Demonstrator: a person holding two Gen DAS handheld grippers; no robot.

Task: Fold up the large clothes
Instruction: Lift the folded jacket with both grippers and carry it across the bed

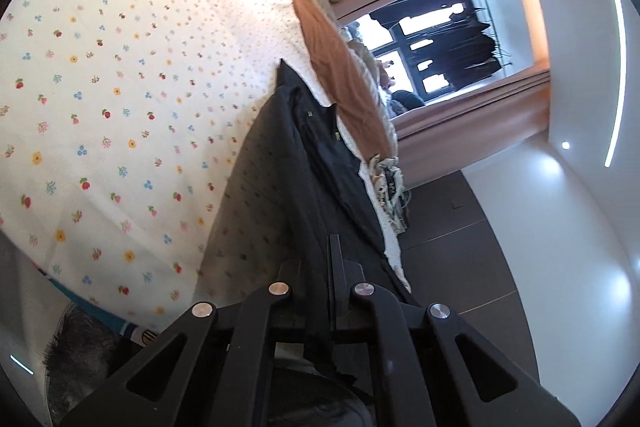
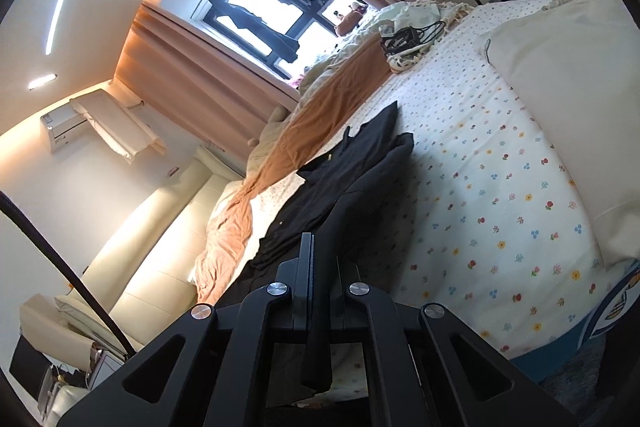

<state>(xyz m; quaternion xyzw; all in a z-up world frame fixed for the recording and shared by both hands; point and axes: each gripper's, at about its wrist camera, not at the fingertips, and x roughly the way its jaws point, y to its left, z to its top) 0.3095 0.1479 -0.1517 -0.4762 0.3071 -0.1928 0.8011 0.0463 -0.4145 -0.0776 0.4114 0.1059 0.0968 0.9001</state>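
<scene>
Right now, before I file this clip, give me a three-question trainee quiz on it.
1. True or false: both tongs, left and right, are shut on the black garment.
2. Which blanket lies on the bed beside the garment? A) orange B) green C) striped
3. Fill in: the bedsheet is white with small ____.

Key: 1 true; 2 A, the orange blanket; 3 flowers.

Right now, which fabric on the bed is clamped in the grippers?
The black garment; the orange blanket and floral sheet lie ungripped beside it.
</scene>
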